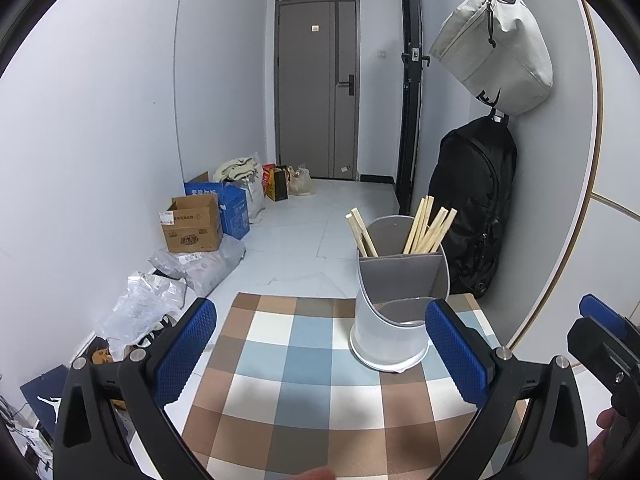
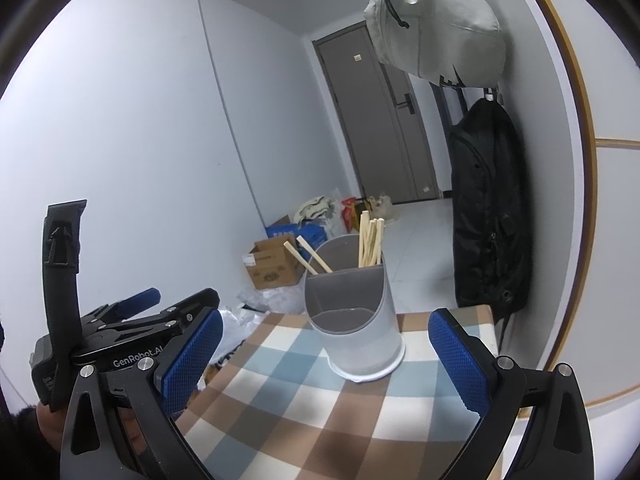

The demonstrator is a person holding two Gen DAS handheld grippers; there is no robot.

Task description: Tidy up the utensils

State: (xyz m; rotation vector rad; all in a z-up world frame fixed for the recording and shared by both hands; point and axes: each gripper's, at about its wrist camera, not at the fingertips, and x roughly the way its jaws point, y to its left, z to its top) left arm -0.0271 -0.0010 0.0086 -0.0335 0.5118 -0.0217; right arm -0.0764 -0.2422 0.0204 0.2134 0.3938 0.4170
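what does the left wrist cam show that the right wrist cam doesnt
Only the left wrist view shows the clear plastic bags on the floor and the black door frame. Only the right wrist view shows the left gripper's body from outside. Both share the utensil holder with chopsticks, the checked tablecloth, and both grippers open, including the right gripper.

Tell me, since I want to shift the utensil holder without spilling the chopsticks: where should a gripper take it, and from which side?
Judging by its shape, grip the utensil holder low on its round white body, jaws across its width, coming in level from the near side. The lower front pocket faces the grippers and looks empty, while the chopsticks lean out of the taller rear compartments, so a top approach would likely hit them.
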